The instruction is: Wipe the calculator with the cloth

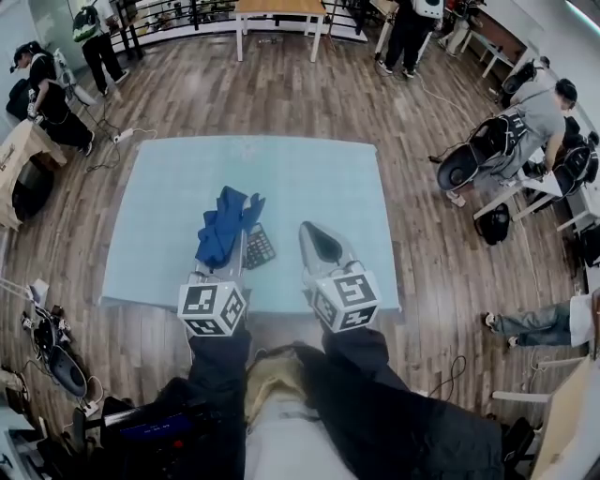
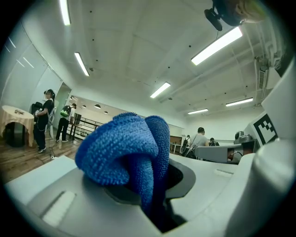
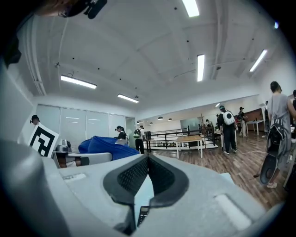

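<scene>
A blue cloth (image 1: 223, 227) hangs bunched from my left gripper (image 1: 236, 246), which is shut on it above the front left of the pale blue table (image 1: 169, 187). In the left gripper view the cloth (image 2: 125, 148) bulges out over the jaws of the left gripper (image 2: 152, 185) and hides their tips. The dark calculator (image 1: 260, 246) lies flat on the table just right of the cloth. To its right, my right gripper (image 1: 312, 234) is shut and holds nothing. In the right gripper view the right gripper (image 3: 148, 162) has its tips together, and the calculator (image 3: 142, 214) shows through the slit below.
The table's front edge (image 1: 244, 305) runs just ahead of both grippers. Wooden floor surrounds the table. People stand or sit at the far left (image 1: 47, 94), far back (image 1: 408, 33) and right (image 1: 534, 122). A wooden table (image 1: 279, 9) stands at the back.
</scene>
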### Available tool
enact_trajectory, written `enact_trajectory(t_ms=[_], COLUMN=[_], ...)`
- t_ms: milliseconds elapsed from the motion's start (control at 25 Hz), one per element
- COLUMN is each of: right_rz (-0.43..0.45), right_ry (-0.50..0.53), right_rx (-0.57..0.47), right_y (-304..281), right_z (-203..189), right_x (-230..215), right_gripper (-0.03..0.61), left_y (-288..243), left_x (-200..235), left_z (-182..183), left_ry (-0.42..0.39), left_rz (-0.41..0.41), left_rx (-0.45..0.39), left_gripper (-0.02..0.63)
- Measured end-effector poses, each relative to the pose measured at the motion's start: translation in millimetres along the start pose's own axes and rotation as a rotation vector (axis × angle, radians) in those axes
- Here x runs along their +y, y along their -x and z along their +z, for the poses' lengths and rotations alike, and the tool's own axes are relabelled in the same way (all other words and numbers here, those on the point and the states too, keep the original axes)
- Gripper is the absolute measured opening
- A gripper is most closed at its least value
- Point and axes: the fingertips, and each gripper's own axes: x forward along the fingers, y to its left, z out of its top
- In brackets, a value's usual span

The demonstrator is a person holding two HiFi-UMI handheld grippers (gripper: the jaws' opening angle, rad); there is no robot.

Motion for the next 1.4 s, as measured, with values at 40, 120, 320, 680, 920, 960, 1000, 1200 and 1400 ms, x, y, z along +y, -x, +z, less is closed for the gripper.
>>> enact_trajectory(t_ms=[40,120,320,680,920,960,1000,1200,1400], right_rz=[-0.004,-0.011,-0.025,-0.060,-0.064,-0.066,-0.066,-0.068,-0.068], right_ry=[0.004,0.011,0.027,0.037,0.036,0.035,0.034,0.035,0.038], right_rx=[-0.010,-0.031,-0.065,-0.084,-0.086,-0.086,-0.087,-0.088,-0.086], right_y=[1,3,5,12,10,10,9,9,10], right_z=[5,13,24,31,29,30,30,30,31], right_x=[-3,-7,-11,-25,-28,-28,-28,-29,-28], right_gripper=[0.002,0.002,0.000,0.000,0.000,0.000,0.000,0.000,0.000], left_y=[-2,-4,-5,-6,-7,-8,-8,-8,-6], left_x=[-5,-11,-14,-14,-13,-13,-13,-13,-13], left_z=[4,10,19,25,25,25,25,25,26], left_ry=[-0.004,-0.013,-0.023,-0.035,-0.042,-0.043,-0.043,-0.043,-0.041], left_rz=[-0.006,-0.014,-0.003,0.008,0.008,0.008,0.007,0.008,0.010], left_rx=[-0.009,-0.027,-0.051,-0.067,-0.064,-0.064,-0.065,-0.062,-0.062], left_gripper=[0.071,0.071,0.071,0.071,0.069,0.071,0.071,0.069,0.070])
